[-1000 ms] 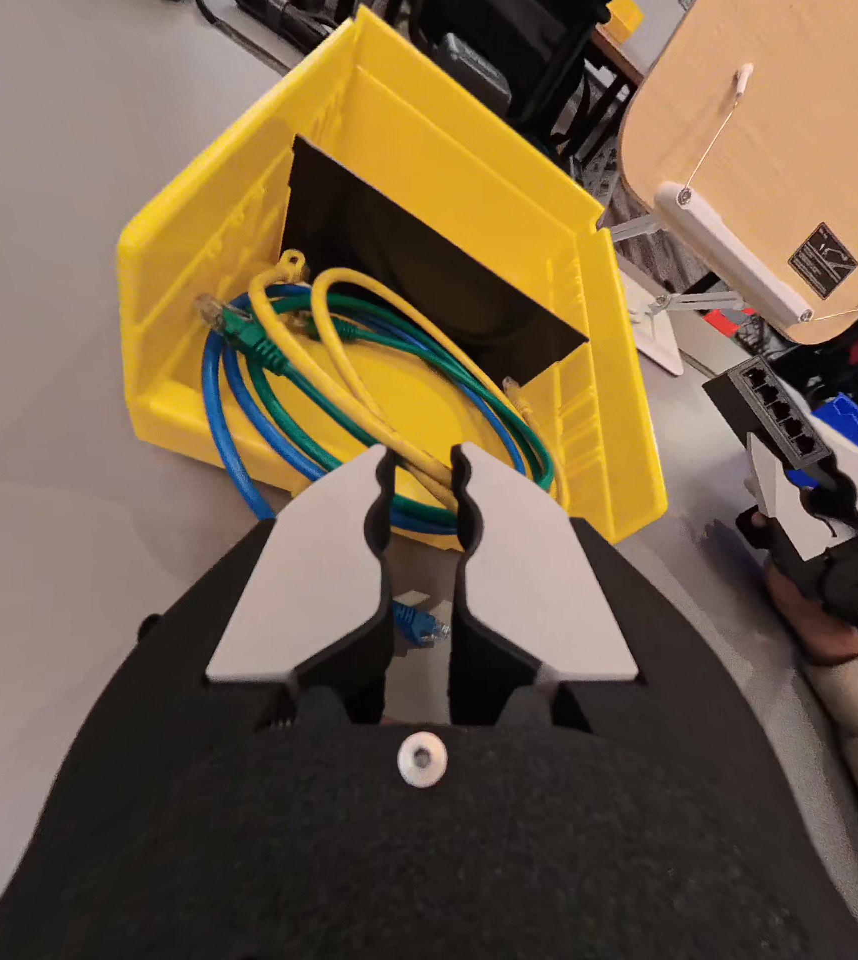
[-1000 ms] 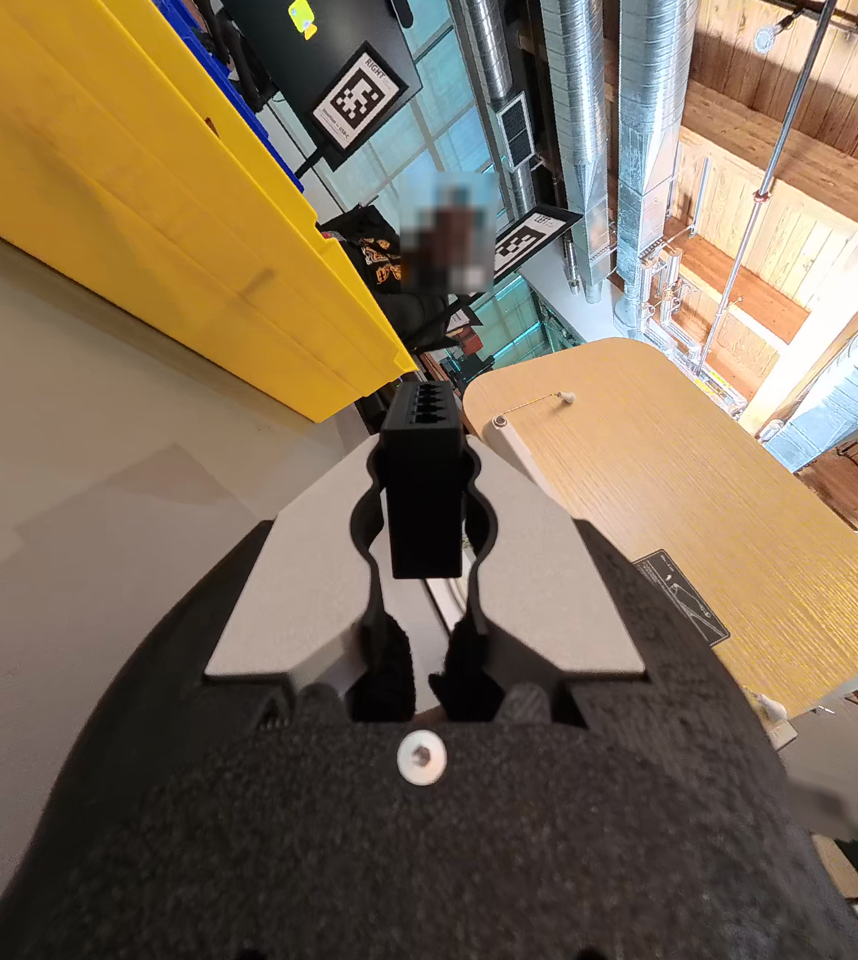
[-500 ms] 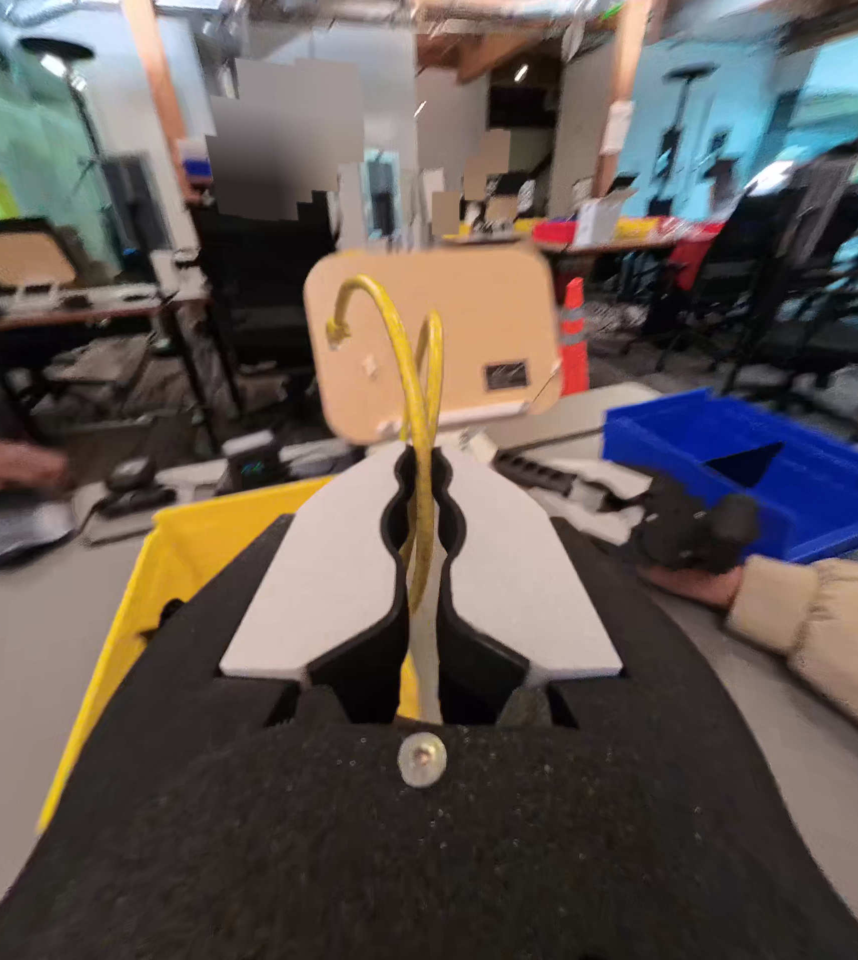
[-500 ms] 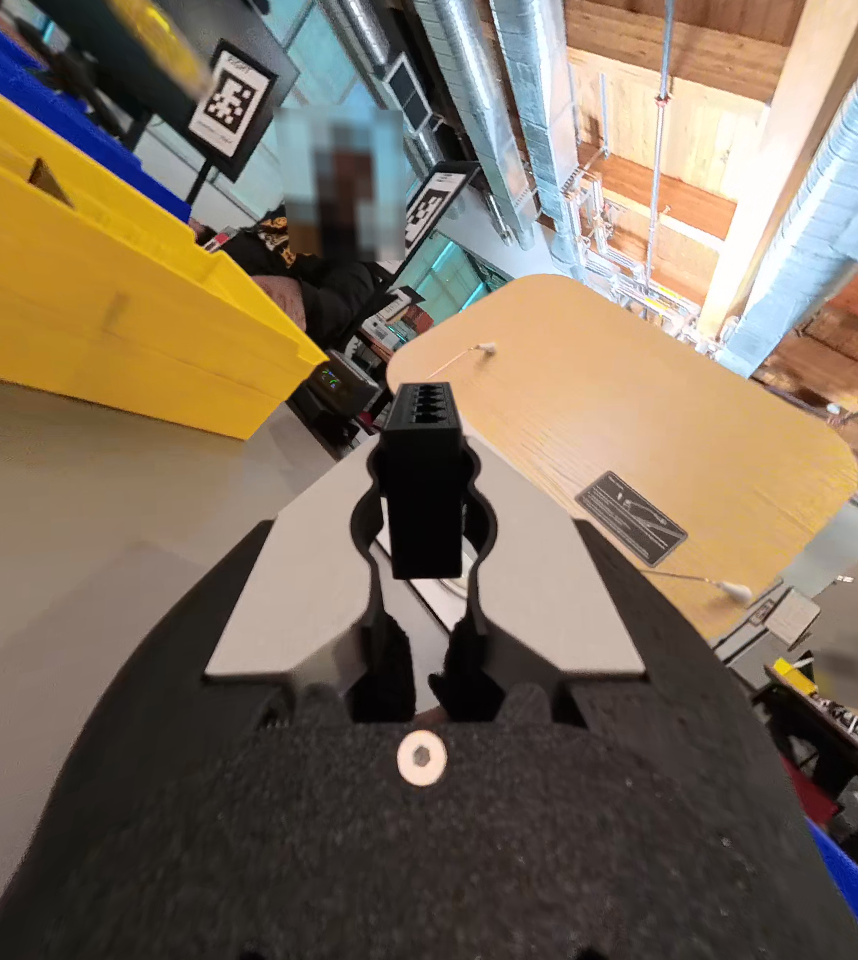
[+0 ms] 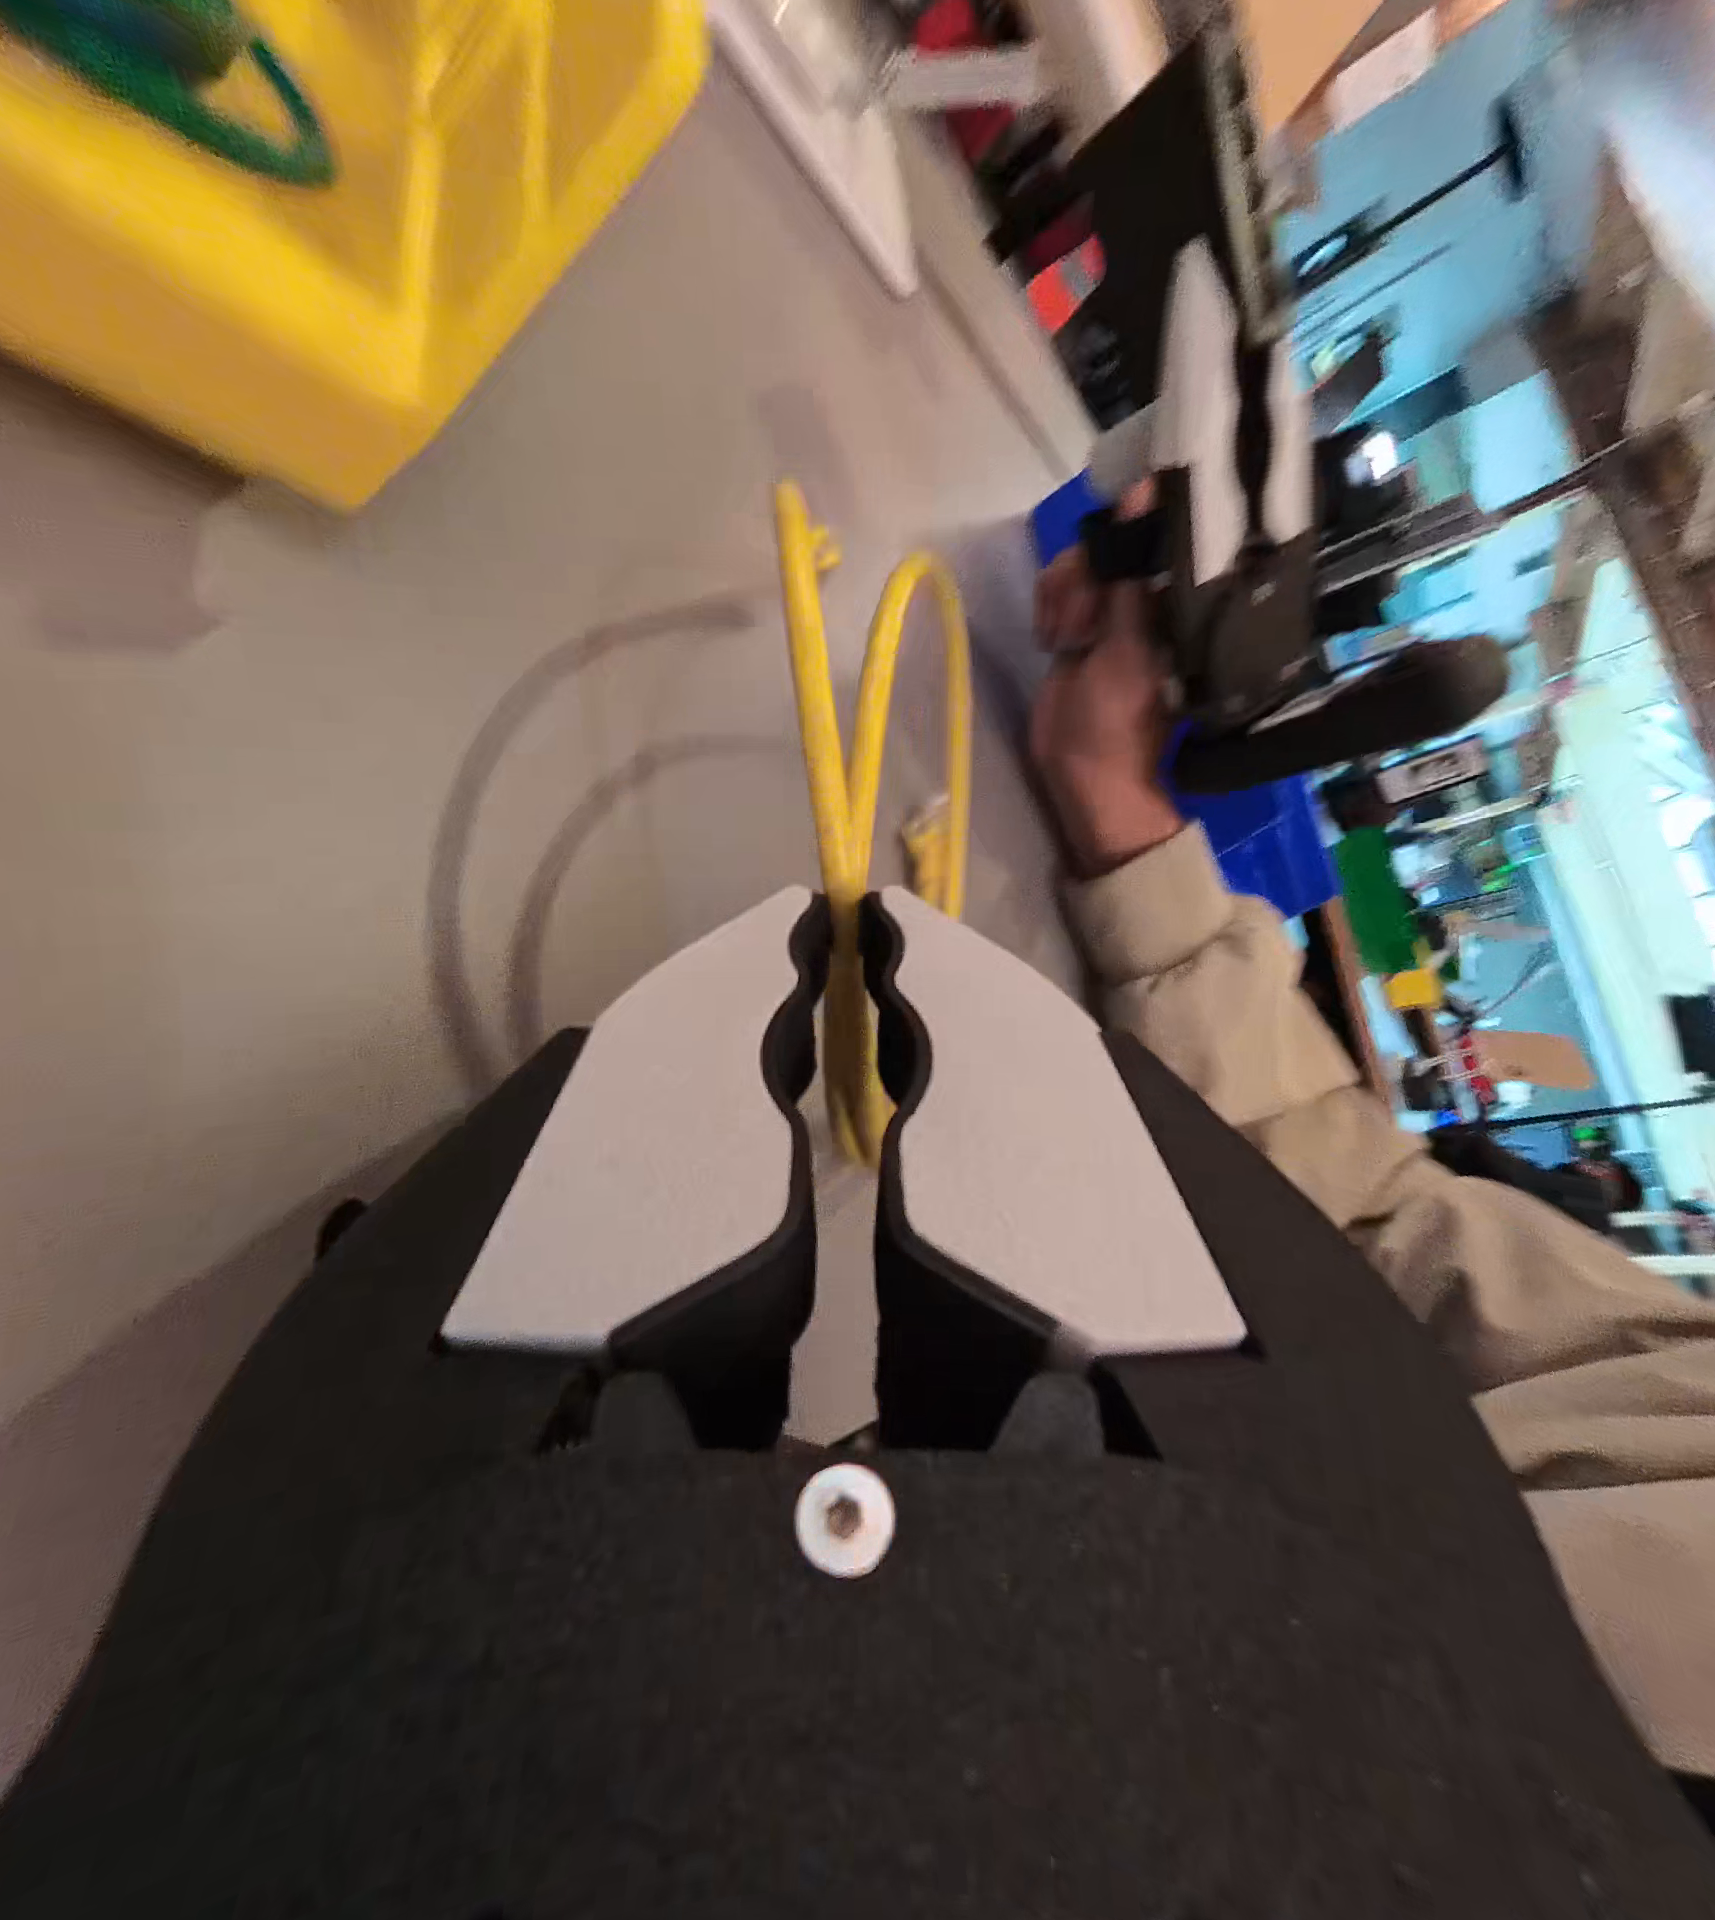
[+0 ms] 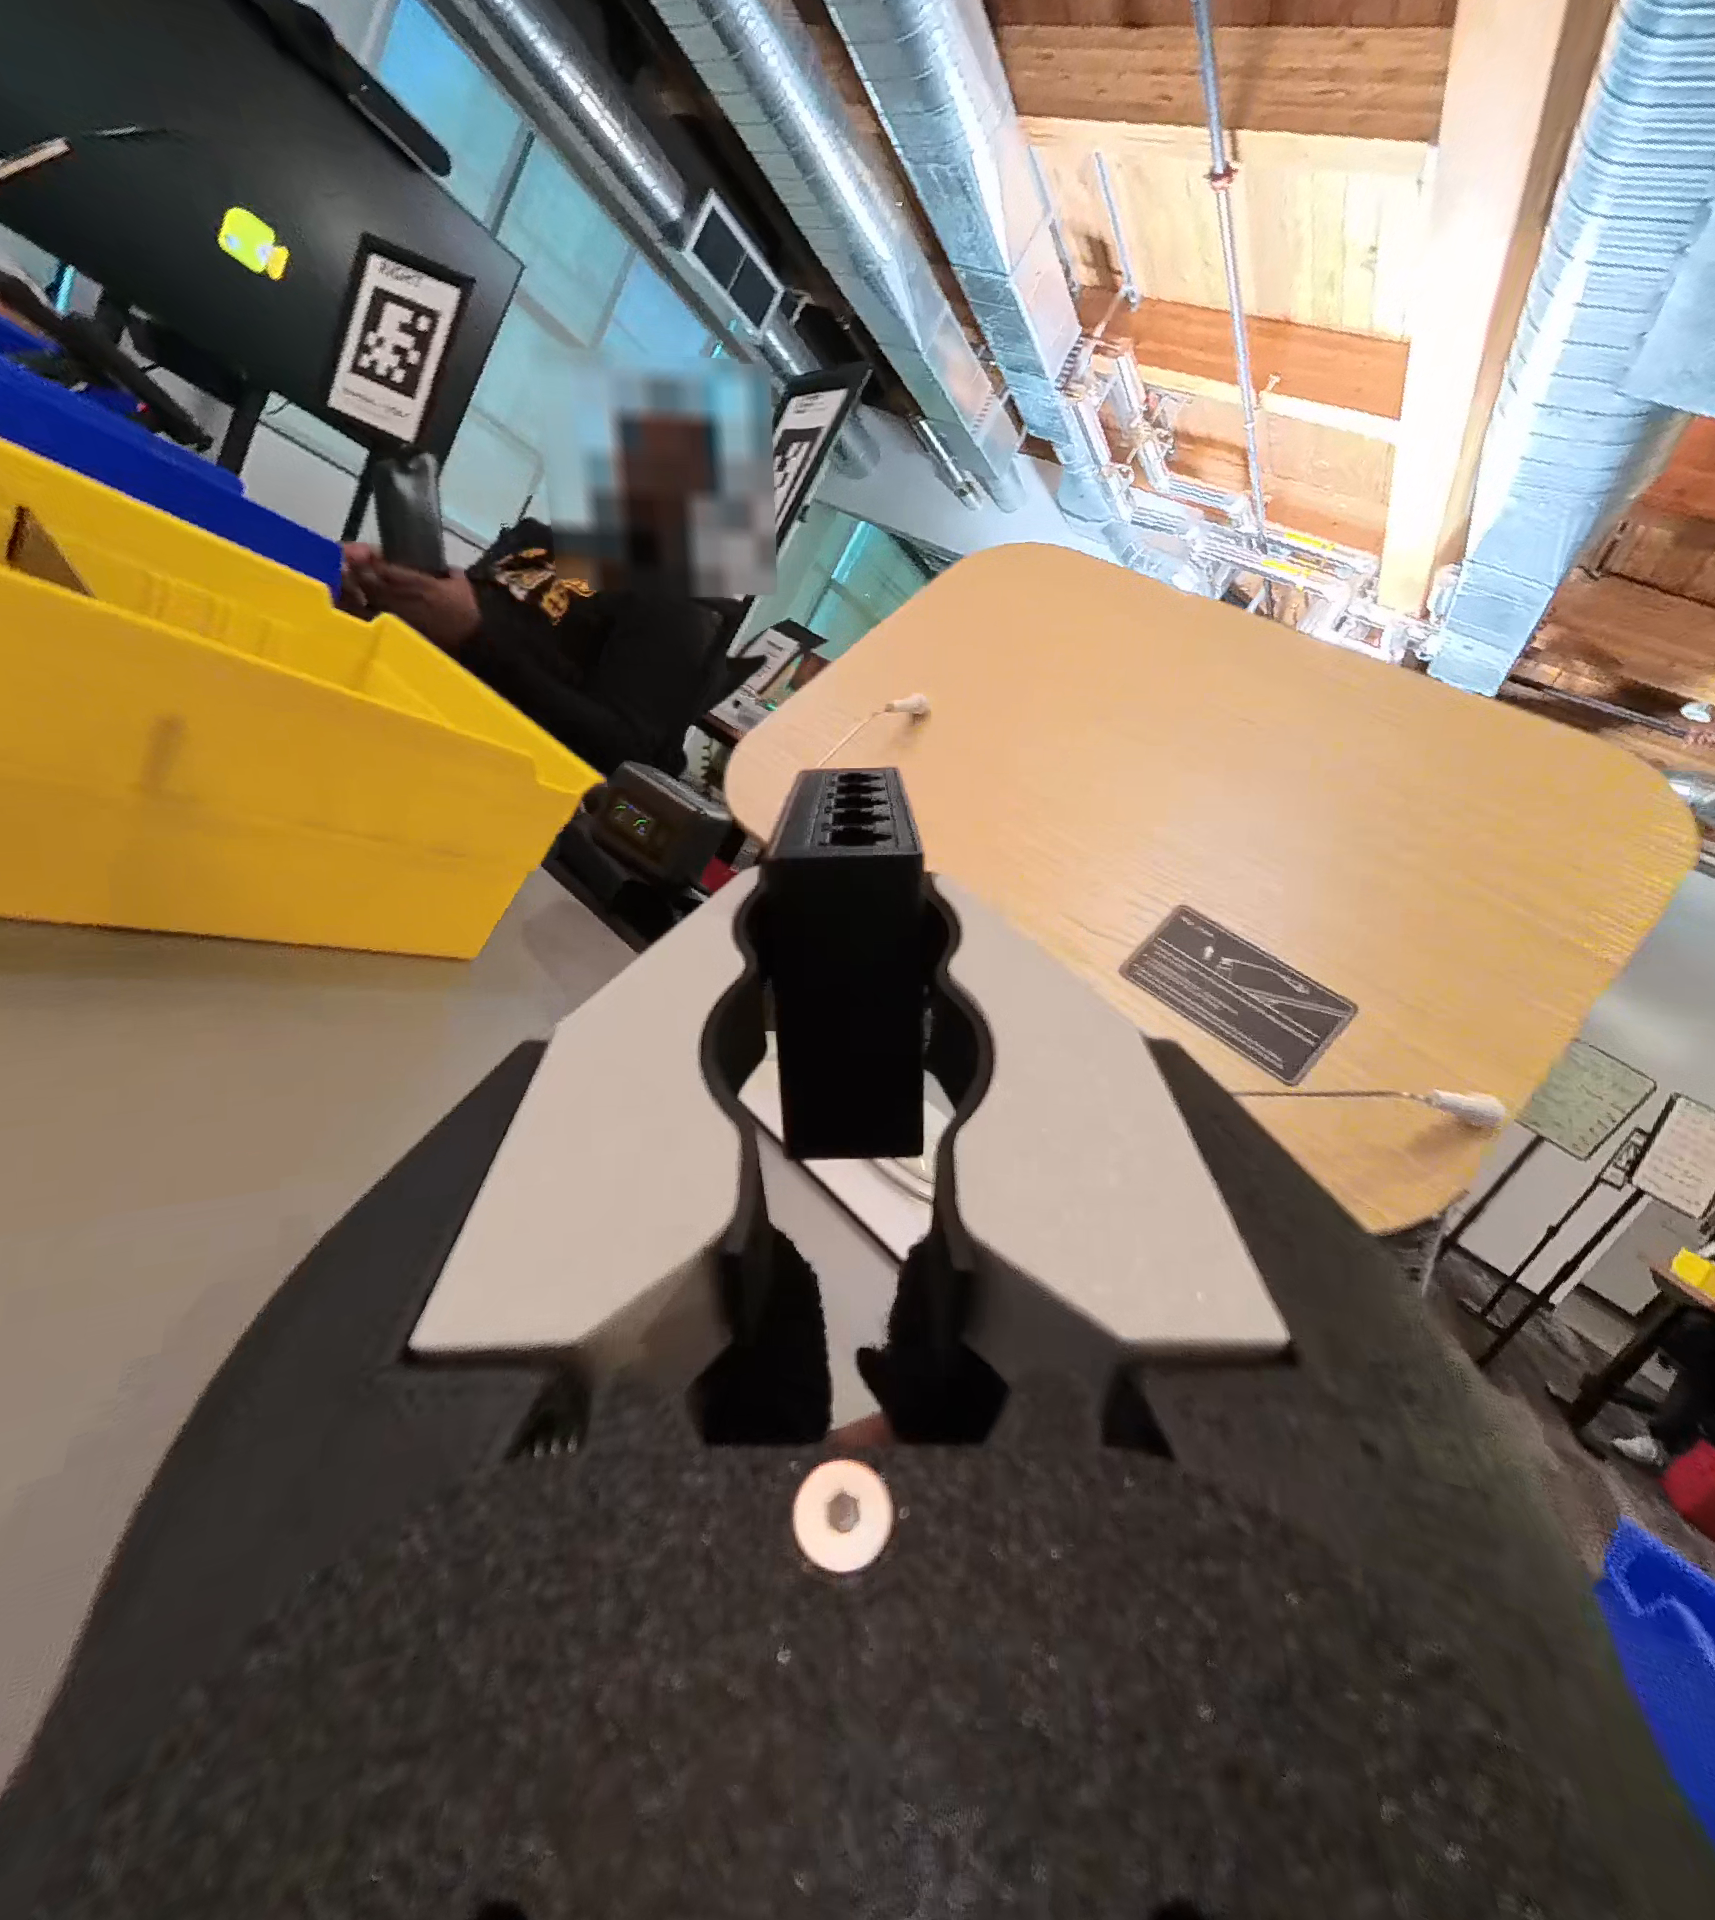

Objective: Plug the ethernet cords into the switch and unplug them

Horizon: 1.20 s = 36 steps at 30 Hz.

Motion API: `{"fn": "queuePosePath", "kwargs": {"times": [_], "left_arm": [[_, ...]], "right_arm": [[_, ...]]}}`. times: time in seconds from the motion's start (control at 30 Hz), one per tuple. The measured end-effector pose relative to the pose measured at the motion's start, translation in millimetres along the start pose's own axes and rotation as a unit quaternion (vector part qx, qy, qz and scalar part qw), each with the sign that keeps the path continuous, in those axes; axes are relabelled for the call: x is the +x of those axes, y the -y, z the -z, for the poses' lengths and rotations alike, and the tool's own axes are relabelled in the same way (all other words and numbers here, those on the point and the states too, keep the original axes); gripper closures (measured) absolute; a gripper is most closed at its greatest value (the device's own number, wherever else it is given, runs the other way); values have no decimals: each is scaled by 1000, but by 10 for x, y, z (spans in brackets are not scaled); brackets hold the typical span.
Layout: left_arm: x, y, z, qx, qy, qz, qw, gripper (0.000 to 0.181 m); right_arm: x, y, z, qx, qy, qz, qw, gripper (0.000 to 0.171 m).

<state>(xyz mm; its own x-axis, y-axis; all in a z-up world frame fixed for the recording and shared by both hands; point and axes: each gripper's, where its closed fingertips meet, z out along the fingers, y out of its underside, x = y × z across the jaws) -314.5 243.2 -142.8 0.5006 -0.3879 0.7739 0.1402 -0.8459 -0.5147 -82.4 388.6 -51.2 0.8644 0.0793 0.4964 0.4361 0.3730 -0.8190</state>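
- Yellow bin (image 5: 240,260) sitting far left on the grey table (image 5: 209,831), a green cord (image 5: 240,125) coiled inside.
- Left gripper (image 5: 840,909) pinching the yellow ethernet cord (image 5: 837,748); cord's loop is running away from the fingers, its plug end (image 5: 811,540) pointing to the far side.
- Right gripper (image 6: 845,883) clamping the black switch (image 6: 848,997); long axis is lying along the fingers, port row (image 6: 848,805) facing away and upward.
- Right hand (image 5: 1102,727) holding that gripper, far right.
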Motion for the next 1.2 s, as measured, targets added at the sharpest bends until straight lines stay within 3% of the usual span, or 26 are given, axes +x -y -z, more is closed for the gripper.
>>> {"fn": "queuePosePath", "kwargs": {"times": [0.17,0.27,0.4,0.53,0.7,0.77,0.97,1.2], "left_arm": [[-384,82,146,3,137,-101,985,170],[-444,274,285,27,210,-215,953,164],[-348,414,229,9,239,-354,904,164],[-611,561,126,-47,275,-398,874,159],[-878,338,-124,-116,230,-284,924,154],[-773,248,-206,-113,209,-282,930,159],[-246,-365,-451,-171,115,-301,931,152],[-157,-28,-688,-123,141,-354,916,151]], "right_arm": [[-104,-17,-15,-6,19,20,1000,146],[-89,-39,-23,-11,18,15,1000,146],[-89,-65,-36,-17,21,9,1000,146],[-107,-63,-35,-17,25,11,999,146],[-108,-79,-35,-21,28,6,999,146],[-108,-82,-36,-21,28,5,999,146],[-121,-90,-42,-24,32,1,999,146],[-151,-84,-45,-23,38,2,999,146]]}}
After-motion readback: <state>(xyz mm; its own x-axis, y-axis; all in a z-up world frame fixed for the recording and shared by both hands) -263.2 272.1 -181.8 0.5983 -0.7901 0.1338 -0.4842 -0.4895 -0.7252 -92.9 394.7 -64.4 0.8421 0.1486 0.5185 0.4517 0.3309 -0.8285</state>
